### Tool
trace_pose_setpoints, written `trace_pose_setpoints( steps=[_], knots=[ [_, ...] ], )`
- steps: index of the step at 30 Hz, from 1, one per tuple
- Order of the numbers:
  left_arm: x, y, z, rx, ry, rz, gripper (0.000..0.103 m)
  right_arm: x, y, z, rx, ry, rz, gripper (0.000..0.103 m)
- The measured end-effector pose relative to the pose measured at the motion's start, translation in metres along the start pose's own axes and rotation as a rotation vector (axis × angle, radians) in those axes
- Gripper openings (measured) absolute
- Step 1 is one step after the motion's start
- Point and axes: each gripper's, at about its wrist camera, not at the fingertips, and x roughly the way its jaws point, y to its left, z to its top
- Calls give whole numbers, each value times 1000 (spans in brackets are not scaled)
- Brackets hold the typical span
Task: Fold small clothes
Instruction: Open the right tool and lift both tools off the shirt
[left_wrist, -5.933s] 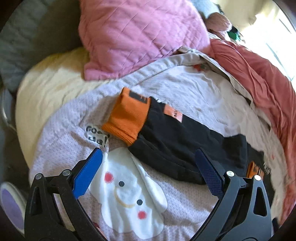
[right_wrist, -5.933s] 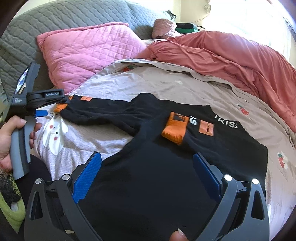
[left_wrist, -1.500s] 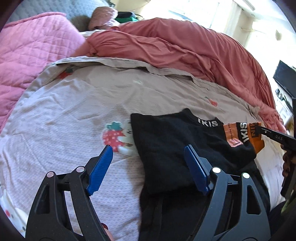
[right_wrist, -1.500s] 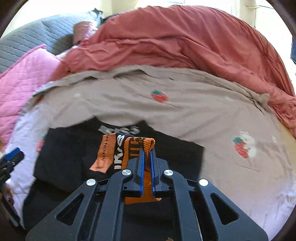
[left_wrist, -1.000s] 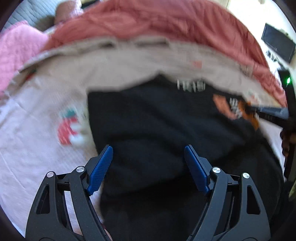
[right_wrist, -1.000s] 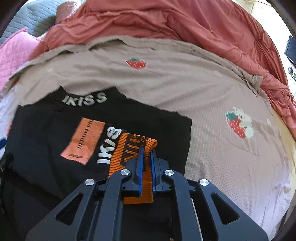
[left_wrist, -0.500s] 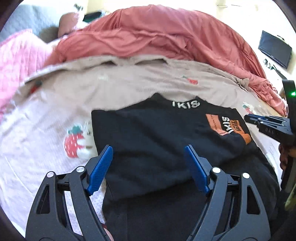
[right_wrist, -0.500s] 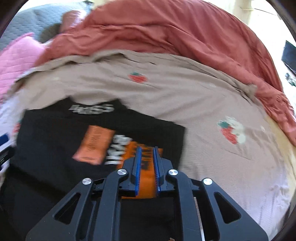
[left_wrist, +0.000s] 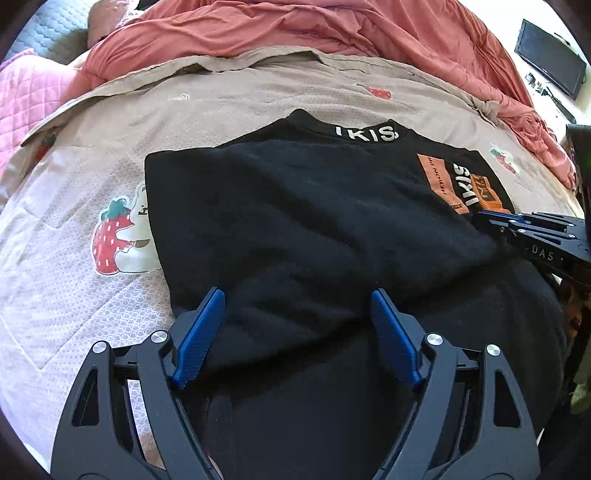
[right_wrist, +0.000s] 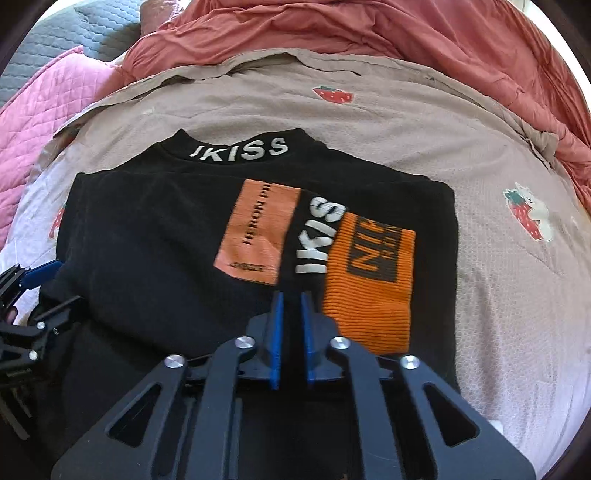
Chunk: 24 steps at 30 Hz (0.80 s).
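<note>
A black sweatshirt (right_wrist: 155, 236), sleeves folded in, is spread on the strawberry-print bedsheet (right_wrist: 498, 295). The left gripper (left_wrist: 297, 332) is held wide open above its near edge, nothing clasped. The right gripper (right_wrist: 291, 325), jaws just narrowed nearly together, holds nothing, the orange cuff (right_wrist: 369, 288) lying just right of it

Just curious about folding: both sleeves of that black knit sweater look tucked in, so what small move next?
Probably lower the open left gripper to pinch the near edge of the black knit sweater: its orange ribbed cuff already lies folded across.
</note>
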Motion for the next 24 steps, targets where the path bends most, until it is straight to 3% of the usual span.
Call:
trace_pose_setpoints(
  steps=[7, 13, 19, 24],
  knots=[
    [-6, 1, 1, -18, -3, -9, 74, -8, 2, -2, 30, -4, 4, 9],
    [-23, 4, 9, -69, -50, -46, 73, -34, 8, -5, 30, -55, 28, 42],
    [-40, 1, 12, -49, -113, -46, 73, -43, 14, -9, 16, -74, 43, 52],
    [-15, -6, 5, 3, -29, -22, 73, -27, 20, -10, 39, -3, 34, 54]
  ],
)
